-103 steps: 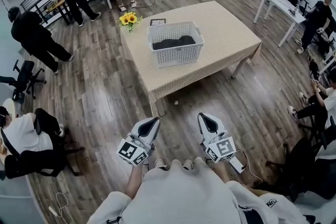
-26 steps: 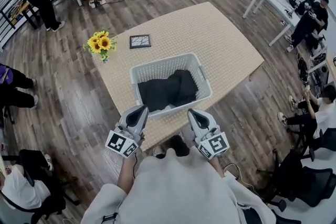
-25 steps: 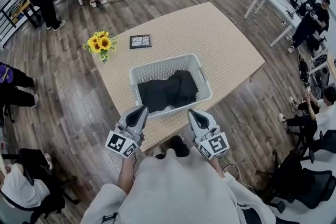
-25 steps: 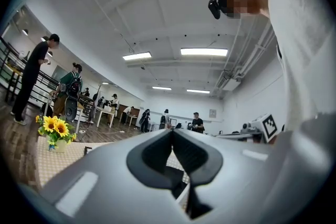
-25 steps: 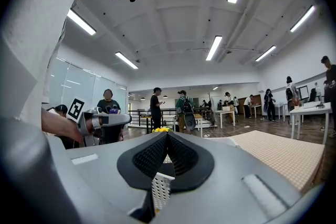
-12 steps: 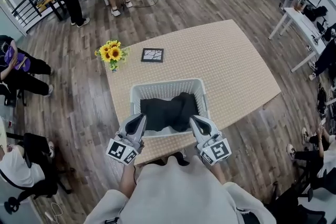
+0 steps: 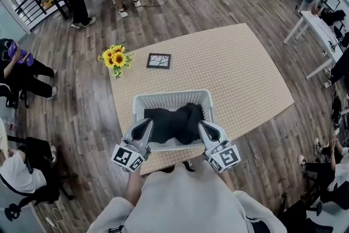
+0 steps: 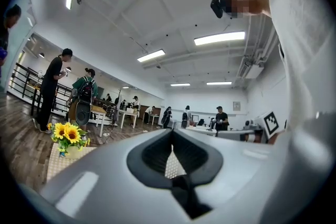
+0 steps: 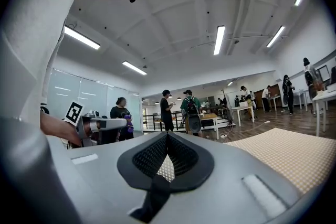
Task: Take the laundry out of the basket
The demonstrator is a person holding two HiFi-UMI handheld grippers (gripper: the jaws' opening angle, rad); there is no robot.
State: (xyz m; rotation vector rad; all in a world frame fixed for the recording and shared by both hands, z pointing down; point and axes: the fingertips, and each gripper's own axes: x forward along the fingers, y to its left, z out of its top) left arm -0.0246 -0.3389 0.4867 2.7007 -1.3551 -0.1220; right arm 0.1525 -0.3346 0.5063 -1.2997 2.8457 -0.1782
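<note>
A white plastic laundry basket (image 7: 170, 98) stands at the near edge of a beige table (image 7: 240, 79). Dark laundry (image 7: 175, 121) lies bunched inside it. In the head view my left gripper (image 7: 147, 124) hovers over the basket's near left corner and my right gripper (image 7: 203, 126) over its near right corner. Both sit just above the near rim, shut, with nothing between the jaws. In the left gripper view the left gripper (image 8: 171, 132) points level across the room, and so does the right gripper (image 9: 167, 136) in its own view. Neither of those views shows the basket.
A vase of sunflowers (image 7: 114, 57) and a small dark picture frame (image 7: 158, 61) sit on the table beyond the basket. Several people stand or sit around the room. More tables (image 7: 319, 22) line the walls. Wood floor surrounds the table.
I have walked up to the table. The basket has come from far ahead to right under both grippers. The grippers stay shut and side by side.
</note>
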